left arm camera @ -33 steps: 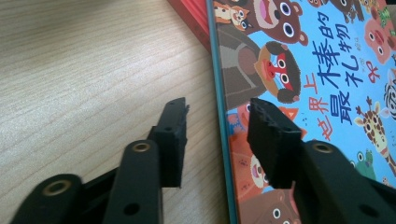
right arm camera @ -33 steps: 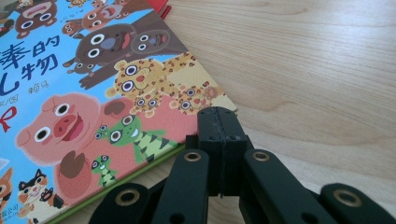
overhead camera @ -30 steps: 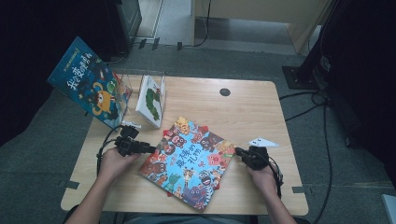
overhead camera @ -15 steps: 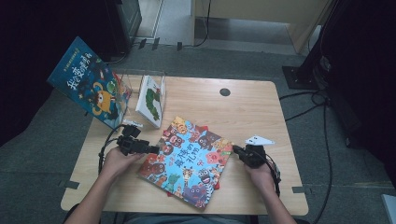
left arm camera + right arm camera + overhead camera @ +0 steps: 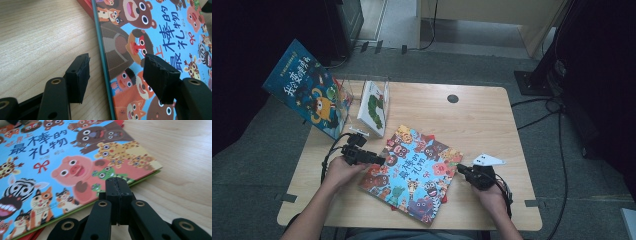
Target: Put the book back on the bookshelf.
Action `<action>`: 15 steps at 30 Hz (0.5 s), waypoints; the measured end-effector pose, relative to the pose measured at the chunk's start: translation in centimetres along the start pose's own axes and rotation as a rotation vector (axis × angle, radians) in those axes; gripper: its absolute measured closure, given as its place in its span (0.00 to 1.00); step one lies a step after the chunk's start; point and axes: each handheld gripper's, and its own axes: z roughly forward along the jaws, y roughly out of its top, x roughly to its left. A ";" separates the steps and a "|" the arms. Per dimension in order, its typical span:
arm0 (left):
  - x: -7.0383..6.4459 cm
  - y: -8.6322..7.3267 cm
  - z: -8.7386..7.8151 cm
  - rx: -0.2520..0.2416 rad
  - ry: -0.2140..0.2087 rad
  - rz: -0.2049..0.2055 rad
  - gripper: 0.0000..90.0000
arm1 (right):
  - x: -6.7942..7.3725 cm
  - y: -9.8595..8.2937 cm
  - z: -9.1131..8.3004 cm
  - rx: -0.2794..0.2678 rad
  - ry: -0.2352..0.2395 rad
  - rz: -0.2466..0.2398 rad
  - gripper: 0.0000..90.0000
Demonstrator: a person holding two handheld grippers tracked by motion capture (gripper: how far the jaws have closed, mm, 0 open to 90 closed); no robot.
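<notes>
Left gripper [image 5: 115,75] has its fingers spread wide, straddling the left edge of the animal picture book [image 5: 412,172], one finger over the counter [image 5: 492,120] and one over the cover. Right gripper [image 5: 117,186] is pinched closed on nothing, right at the book's right edge. Compared to a second ago, barely anything moved; the book lies flat mid-counter, near side.

Light wooden table [image 5: 492,107] on grey carpet floor [image 5: 257,165] — dark surroundings, black cables [image 5: 557,145] trailing right.

2 bks [image 5: 307,95] in clear holder [image 5: 362,82]
</notes>
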 end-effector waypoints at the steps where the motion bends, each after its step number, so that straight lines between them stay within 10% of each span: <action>1: 0.0 0.0 0.1 0.001 -0.004 -0.003 0.43 | 0.2 -0.1 0.0 0.006 0.003 -0.003 1.00; 15: -0.1 0.5 0.3 0.015 0.011 0.004 0.43 | 1.3 -0.8 -0.2 0.027 0.045 -0.024 0.99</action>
